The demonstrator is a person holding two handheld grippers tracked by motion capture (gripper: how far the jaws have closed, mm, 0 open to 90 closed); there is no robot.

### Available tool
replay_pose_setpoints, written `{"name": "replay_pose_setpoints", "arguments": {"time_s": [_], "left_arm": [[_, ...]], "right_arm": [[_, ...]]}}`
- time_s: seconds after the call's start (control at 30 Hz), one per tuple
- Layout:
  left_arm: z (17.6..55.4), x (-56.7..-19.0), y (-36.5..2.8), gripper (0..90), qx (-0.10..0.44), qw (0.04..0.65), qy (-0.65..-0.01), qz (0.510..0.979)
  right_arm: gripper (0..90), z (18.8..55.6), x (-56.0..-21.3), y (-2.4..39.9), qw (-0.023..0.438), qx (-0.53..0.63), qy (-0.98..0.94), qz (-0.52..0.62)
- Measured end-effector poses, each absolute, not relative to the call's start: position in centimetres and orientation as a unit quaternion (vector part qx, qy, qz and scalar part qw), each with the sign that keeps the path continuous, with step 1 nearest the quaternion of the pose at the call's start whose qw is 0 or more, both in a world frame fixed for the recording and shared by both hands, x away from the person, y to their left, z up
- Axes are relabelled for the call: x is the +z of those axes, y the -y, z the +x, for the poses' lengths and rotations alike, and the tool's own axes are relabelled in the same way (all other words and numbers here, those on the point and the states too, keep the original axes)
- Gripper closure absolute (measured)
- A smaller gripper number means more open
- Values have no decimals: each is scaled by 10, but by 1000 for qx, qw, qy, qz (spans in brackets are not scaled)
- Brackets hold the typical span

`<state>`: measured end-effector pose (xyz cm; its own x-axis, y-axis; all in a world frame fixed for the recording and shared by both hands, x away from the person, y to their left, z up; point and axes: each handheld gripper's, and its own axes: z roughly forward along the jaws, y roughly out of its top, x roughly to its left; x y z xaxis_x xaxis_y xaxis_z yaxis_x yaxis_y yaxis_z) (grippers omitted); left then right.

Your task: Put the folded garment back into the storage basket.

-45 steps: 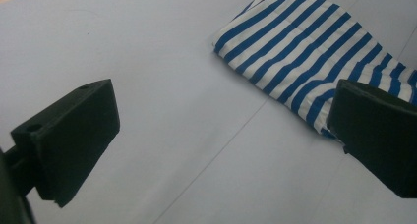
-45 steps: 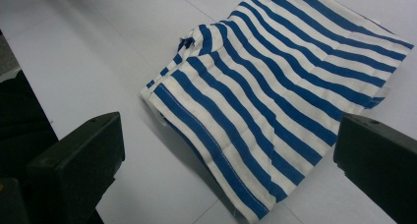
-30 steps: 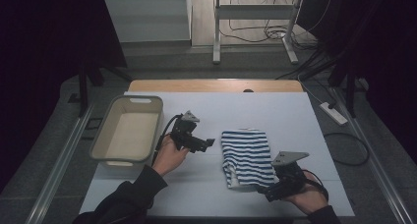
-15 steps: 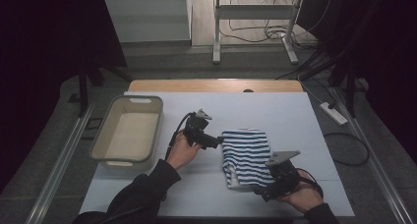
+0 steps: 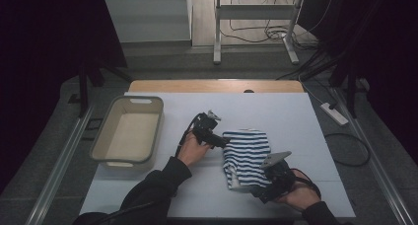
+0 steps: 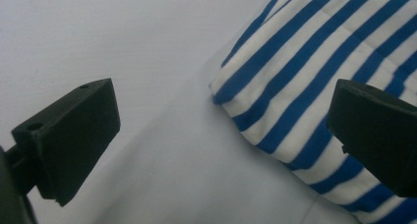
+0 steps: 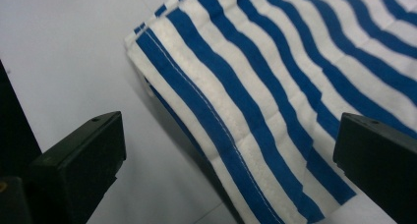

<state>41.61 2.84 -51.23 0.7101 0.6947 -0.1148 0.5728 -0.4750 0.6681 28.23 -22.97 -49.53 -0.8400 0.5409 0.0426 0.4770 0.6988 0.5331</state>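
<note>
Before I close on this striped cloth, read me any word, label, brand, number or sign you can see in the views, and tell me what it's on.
None: no readable text in the views.
Striped cloth: blue and white stripes, no tag or print showing.
Bin: plain, unmarked.
Left gripper and right gripper: open, black jaws bare of marks.
Power strip on the floor: too small to show any lettering.

A cream plastic bin (image 5: 129, 131) with handle slots sits at the left of the white surface (image 5: 276, 111), while off to the right a white power strip (image 5: 333, 113) lies on the grey floor, a black cable (image 5: 351, 151) looping near it, and a metal stand (image 5: 256, 25) rises beyond.
</note>
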Motion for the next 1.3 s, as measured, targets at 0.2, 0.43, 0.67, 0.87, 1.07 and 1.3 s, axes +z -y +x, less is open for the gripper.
{"name": "replay_pose_setpoints", "arguments": {"time_s": [0.2,0.43,0.67,0.87,1.07,1.3], "left_arm": [[422,-520,-25,1,85,344,-375,856],[428,-532,-22,0,97,318,-385,861],[430,-537,-22,0,97,316,-381,863],[431,-538,-23,0,95,319,-377,864],[430,-539,-24,0,96,322,-376,864],[426,-535,-23,159,94,332,-360,867]], "right_arm": [[5,285,-502,230,42,263,-926,268],[11,288,-508,230,41,250,-932,261],[0,284,-515,229,57,218,-943,246],[0,282,-516,228,67,209,-946,239],[30,282,-515,229,72,211,-944,244],[186,284,-510,232,82,216,-937,262]]}}
